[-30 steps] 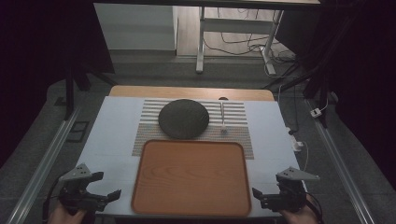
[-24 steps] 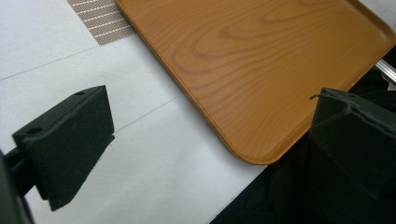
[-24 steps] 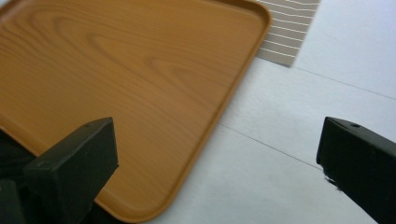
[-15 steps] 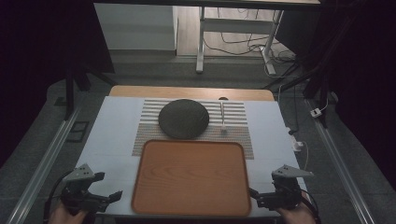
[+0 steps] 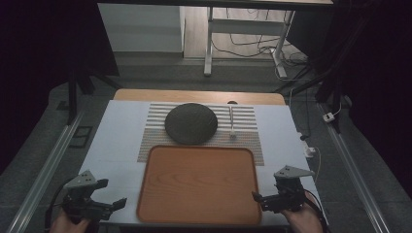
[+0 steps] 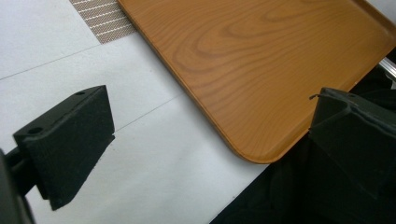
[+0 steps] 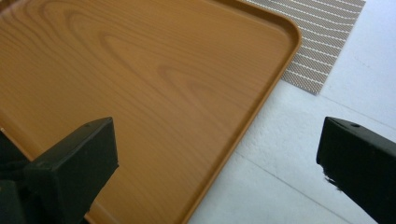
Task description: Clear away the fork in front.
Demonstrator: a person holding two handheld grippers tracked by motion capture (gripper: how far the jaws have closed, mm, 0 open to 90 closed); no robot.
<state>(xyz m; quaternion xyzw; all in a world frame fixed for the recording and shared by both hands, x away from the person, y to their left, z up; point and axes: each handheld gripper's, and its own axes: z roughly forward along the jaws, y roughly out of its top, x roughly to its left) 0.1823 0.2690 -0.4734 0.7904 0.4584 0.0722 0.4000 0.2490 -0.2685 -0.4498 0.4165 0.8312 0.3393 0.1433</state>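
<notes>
An empty wooden tray (image 5: 199,148) lies at the table's front centre. Behind it, a dark round plate (image 5: 191,123) and a slim utensil (image 5: 231,124) rest on a striped placemat (image 5: 248,145). My left gripper (image 5: 114,193) hovers open off the tray's near left corner. In the left gripper view the gripper (image 6: 208,107) has that tray corner (image 6: 252,149) between its wide-spread jaws. My right gripper (image 5: 265,192) is open beside the tray's right edge. In the right gripper view the gripper (image 7: 218,135) straddles the tray rim (image 7: 243,126). Neither gripper holds anything.
A white cover (image 5: 116,141) spreads over the table, with a wooden strip (image 5: 194,95) at the far edge. Metal rails (image 5: 48,170) run along both sides. A white cable and plug (image 5: 310,150) lie at the right edge. Table legs and cables stand on the floor beyond.
The right gripper has moved left and nearer the tray's right edge. The left gripper has shifted slightly. Both stay open.
</notes>
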